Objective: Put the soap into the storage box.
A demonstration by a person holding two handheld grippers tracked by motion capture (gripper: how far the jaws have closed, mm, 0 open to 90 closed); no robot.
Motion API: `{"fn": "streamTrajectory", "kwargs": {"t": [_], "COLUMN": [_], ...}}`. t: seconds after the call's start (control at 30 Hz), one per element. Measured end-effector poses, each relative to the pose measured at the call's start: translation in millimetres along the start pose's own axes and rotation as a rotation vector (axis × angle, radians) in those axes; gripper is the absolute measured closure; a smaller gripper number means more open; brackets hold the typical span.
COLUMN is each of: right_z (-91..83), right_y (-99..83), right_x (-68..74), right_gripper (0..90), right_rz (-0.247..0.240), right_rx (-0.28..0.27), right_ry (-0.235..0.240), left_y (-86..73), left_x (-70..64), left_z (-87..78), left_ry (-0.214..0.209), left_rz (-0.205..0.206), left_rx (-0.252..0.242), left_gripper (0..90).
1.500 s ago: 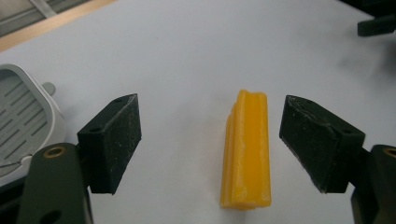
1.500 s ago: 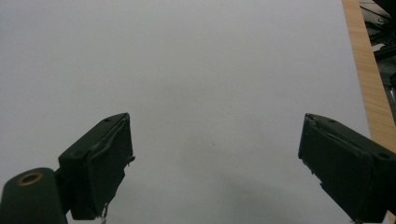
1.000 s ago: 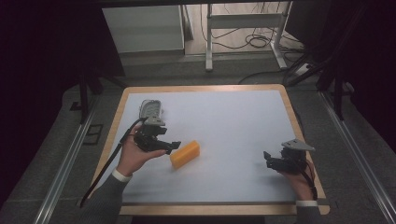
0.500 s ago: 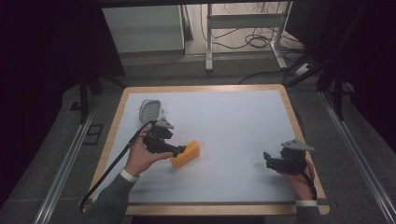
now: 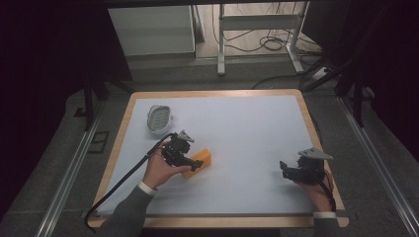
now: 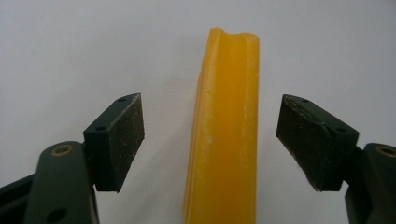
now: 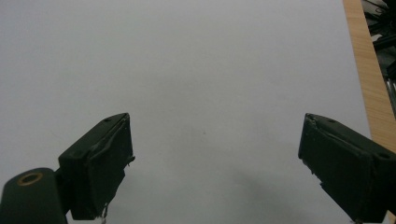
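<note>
A yellow block lies on the white table sheet, left of centre. My left gripper has come down over it, and in the left gripper view the yellow block runs lengthwise between the two open pads without touching either. My left gripper is open. At the table's right front, my right gripper is held low over bare sheet, and the right gripper view shows my right gripper open with nothing between its pads.
A white oval dish with a ribbed inside sits near the table's far left corner. The wooden table edge runs close on the right of my right gripper. Black cables trail from both grippers toward the front edge.
My left gripper has moved right and forward, from beside the yellow block to straddling its near end. The right gripper has stayed in place.
</note>
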State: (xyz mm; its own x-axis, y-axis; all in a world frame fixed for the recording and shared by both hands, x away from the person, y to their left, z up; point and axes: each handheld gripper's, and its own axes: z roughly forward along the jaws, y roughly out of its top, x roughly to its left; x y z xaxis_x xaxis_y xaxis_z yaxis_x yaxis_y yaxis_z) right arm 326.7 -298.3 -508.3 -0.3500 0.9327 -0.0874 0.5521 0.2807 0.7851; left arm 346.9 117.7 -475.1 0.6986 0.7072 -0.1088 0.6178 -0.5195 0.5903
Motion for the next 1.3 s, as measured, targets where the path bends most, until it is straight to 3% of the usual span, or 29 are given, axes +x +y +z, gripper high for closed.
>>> {"fn": "streamTrajectory", "kwargs": {"t": [0.47, 0.6, 0.67, 0.77, 1.0, 1.13, 1.3], "right_z": [-0.2, 0.7, 0.5, 0.6, 0.6, 0.1, -1.5], "right_y": [-1.2, -1.5, -1.5, -1.8, -1.5, -1.4, -0.4], "right_x": [-2.1, -1.3, -1.4, -2.2, -1.2, -1.6, -1.7], "right_gripper": [10.1, 10.1, 10.1, 10.1, 10.1, 10.1, 10.1], "right_rz": [0.003, -0.002, -0.001, 0.003, 0.0, 0.005, 0.009], "right_rx": [0.001, 0.004, 0.004, 0.004, 0.004, 0.002, -0.003], "right_ry": [-0.005, -0.008, -0.007, -0.008, -0.005, -0.001, 0.002], "left_y": [-0.4, -1.0, -1.0, -0.8, -0.4, 0.0, 1.8], "left_x": [-0.8, 0.8, 0.4, -0.7, 3.3, 6.8, 11.5], "left_z": [21.6, 26.9, 28.6, 28.0, 24.5, 21.2, 12.0], "left_ry": [-0.013, -0.012, -0.039, -0.051, -0.062, -0.048, -0.05], "left_rz": [0.001, 0.005, 0.009, 0.023, 0.037, 0.035, 0.028], "left_rx": [0.06, 0.075, 0.077, 0.077, 0.092, 0.1, 0.081], "left_gripper": [35.5, 44.2, 49.9, 57.7, 59.8, 61.0, 61.1]}}
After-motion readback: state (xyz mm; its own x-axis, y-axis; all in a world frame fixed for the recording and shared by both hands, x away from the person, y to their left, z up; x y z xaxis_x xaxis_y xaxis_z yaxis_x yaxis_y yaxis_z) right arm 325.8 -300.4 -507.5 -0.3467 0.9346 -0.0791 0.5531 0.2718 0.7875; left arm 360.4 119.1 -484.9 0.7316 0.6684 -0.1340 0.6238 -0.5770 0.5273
